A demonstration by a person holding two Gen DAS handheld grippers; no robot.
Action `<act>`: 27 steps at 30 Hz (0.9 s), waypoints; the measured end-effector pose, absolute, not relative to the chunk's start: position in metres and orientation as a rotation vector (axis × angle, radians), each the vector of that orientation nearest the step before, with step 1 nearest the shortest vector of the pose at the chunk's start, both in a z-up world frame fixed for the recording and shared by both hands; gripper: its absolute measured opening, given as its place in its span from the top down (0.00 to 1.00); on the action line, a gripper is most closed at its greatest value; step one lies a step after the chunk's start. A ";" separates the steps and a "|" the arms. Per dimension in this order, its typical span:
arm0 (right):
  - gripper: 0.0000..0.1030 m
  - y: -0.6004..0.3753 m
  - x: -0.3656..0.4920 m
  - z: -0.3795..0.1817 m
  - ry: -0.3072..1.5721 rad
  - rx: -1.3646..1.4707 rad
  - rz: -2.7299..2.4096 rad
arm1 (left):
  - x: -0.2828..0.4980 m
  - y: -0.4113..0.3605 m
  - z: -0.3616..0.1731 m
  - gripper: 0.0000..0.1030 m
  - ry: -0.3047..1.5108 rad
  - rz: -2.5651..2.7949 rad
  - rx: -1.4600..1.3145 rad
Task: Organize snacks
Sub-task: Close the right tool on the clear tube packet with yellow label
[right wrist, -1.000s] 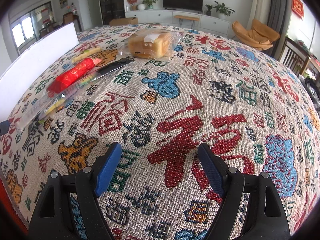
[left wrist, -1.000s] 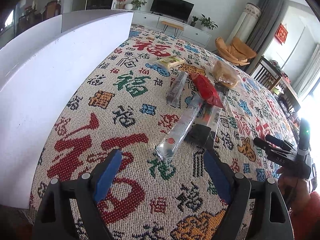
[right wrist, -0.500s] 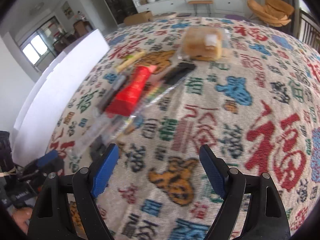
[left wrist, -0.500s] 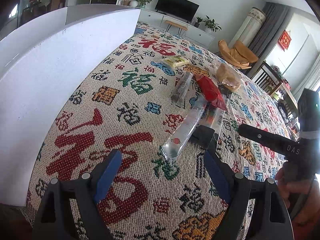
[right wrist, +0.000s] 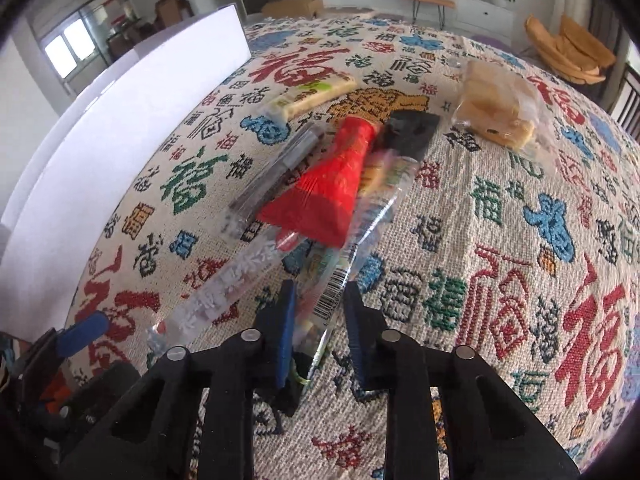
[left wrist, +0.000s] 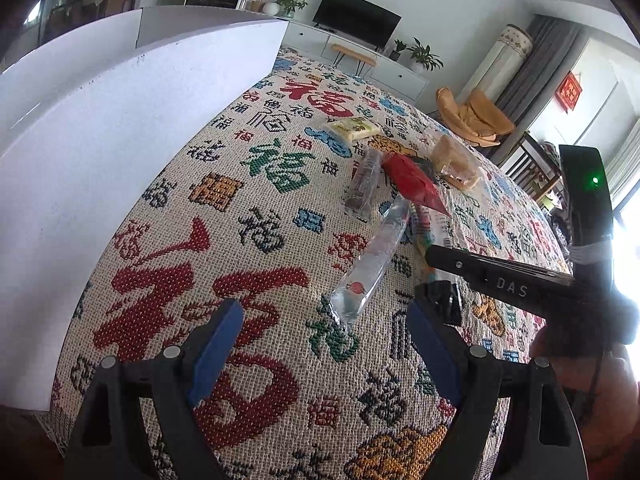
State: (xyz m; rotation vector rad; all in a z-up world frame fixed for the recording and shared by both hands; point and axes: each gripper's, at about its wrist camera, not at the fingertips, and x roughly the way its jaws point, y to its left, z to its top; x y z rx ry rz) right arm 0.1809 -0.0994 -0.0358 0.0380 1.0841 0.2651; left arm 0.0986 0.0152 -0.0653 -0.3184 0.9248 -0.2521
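The right gripper [right wrist: 316, 304] has just been closing, its jaws now pinching the clear barcoded snack packet [right wrist: 340, 280], which is lying on the patterned tablecloth [right wrist: 500, 240] under the red packet [right wrist: 324, 188]. Beside the red packet a clear tube [left wrist: 370, 260] is crowding in; the left gripper [left wrist: 324, 320] is hanging spread wide, empty.

We count six snack packets: one bread bag [right wrist: 496, 110], one pale bar [right wrist: 312, 94], one red pack [right wrist: 324, 192], one dark stick [right wrist: 276, 176], one clear white-flecked stick [right wrist: 224, 284], one barcoded clear pack [right wrist: 340, 280]. One white box [right wrist: 120, 136].
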 end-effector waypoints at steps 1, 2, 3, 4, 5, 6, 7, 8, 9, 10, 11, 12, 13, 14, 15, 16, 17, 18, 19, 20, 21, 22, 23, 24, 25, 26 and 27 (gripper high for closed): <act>0.82 -0.105 0.177 -0.035 1.087 0.043 0.269 | 0.099 0.015 -0.066 0.19 0.926 -0.253 -0.318; 0.84 -0.109 0.175 -0.034 1.091 0.050 0.271 | 0.099 0.015 -0.066 0.19 0.927 -0.252 -0.319; 0.85 -0.115 0.171 -0.034 1.095 0.061 0.272 | 0.099 0.015 -0.066 0.19 0.929 -0.251 -0.320; 0.85 -0.122 0.167 -0.033 1.098 0.076 0.272 | 0.100 0.015 -0.066 0.19 0.930 -0.251 -0.320; 0.86 -0.128 0.163 -0.032 1.100 0.089 0.270 | 0.099 0.015 -0.066 0.19 0.930 -0.251 -0.320; 0.86 -0.135 0.158 -0.031 1.100 0.101 0.266 | 0.100 0.015 -0.066 0.19 0.929 -0.251 -0.319; 0.86 -0.142 0.153 -0.030 1.098 0.114 0.259 | 0.100 0.015 -0.066 0.19 0.929 -0.251 -0.319; 0.86 -0.150 0.148 -0.029 1.098 0.125 0.251 | 0.100 0.015 -0.066 0.19 0.930 -0.251 -0.320; 0.84 -0.156 0.142 -0.028 1.097 0.131 0.238 | 0.100 0.015 -0.066 0.19 0.931 -0.251 -0.320; 0.81 -0.161 0.138 -0.028 1.096 0.134 0.226 | 0.099 0.015 -0.066 0.19 0.931 -0.251 -0.320; 0.76 -0.166 0.133 -0.027 1.090 0.131 0.208 | 0.099 0.015 -0.066 0.19 0.933 -0.251 -0.319; 0.64 -0.170 0.130 -0.027 1.079 0.125 0.198 | 0.100 0.014 -0.067 0.19 0.935 -0.251 -0.317; 0.54 -0.172 0.129 -0.026 1.066 0.117 0.195 | 0.101 0.013 -0.067 0.19 0.936 -0.251 -0.314; 0.38 -0.172 0.127 -0.024 1.051 0.104 0.193 | 0.101 0.013 -0.067 0.19 0.937 -0.251 -0.311; 0.37 -0.171 0.127 -0.022 1.037 0.086 0.188 | 0.100 0.013 -0.066 0.19 0.936 -0.251 -0.309; 0.37 -0.169 0.129 -0.020 1.027 0.068 0.187 | 0.101 0.013 -0.066 0.19 0.935 -0.251 -0.309; 0.37 -0.167 0.130 -0.019 1.023 0.054 0.191 | 0.100 0.013 -0.066 0.19 0.933 -0.251 -0.310; 0.37 -0.164 0.132 -0.018 1.022 0.044 0.199 | 0.100 0.013 -0.066 0.19 0.932 -0.251 -0.314; 0.37 -0.160 0.136 -0.017 1.022 0.038 0.206 | 0.100 0.014 -0.066 0.19 0.931 -0.252 -0.317; 0.37 -0.156 0.139 -0.016 1.021 0.032 0.213 | 0.100 0.015 -0.066 0.19 0.930 -0.251 -0.321; 0.37 -0.151 0.141 -0.015 1.018 0.024 0.218 | 0.100 0.016 -0.066 0.19 0.930 -0.252 -0.323; 0.37 -0.147 0.143 -0.015 1.014 0.015 0.221 | 0.100 0.016 -0.066 0.19 0.930 -0.252 -0.324; 0.37 -0.142 0.145 -0.015 1.013 0.004 0.223 | 0.100 0.016 -0.066 0.19 0.930 -0.253 -0.323; 0.37 -0.138 0.147 -0.016 1.015 -0.006 0.224 | 0.100 0.016 -0.066 0.19 0.930 -0.253 -0.322; 0.37 -0.134 0.149 -0.017 1.019 -0.016 0.228 | 0.100 0.016 -0.066 0.19 0.930 -0.253 -0.321; 0.37 -0.130 0.151 -0.019 1.025 -0.025 0.230 | 0.099 0.016 -0.066 0.19 0.929 -0.254 -0.321; 0.37 -0.127 0.151 -0.021 1.030 -0.037 0.229 | 0.099 0.016 -0.066 0.19 0.929 -0.254 -0.321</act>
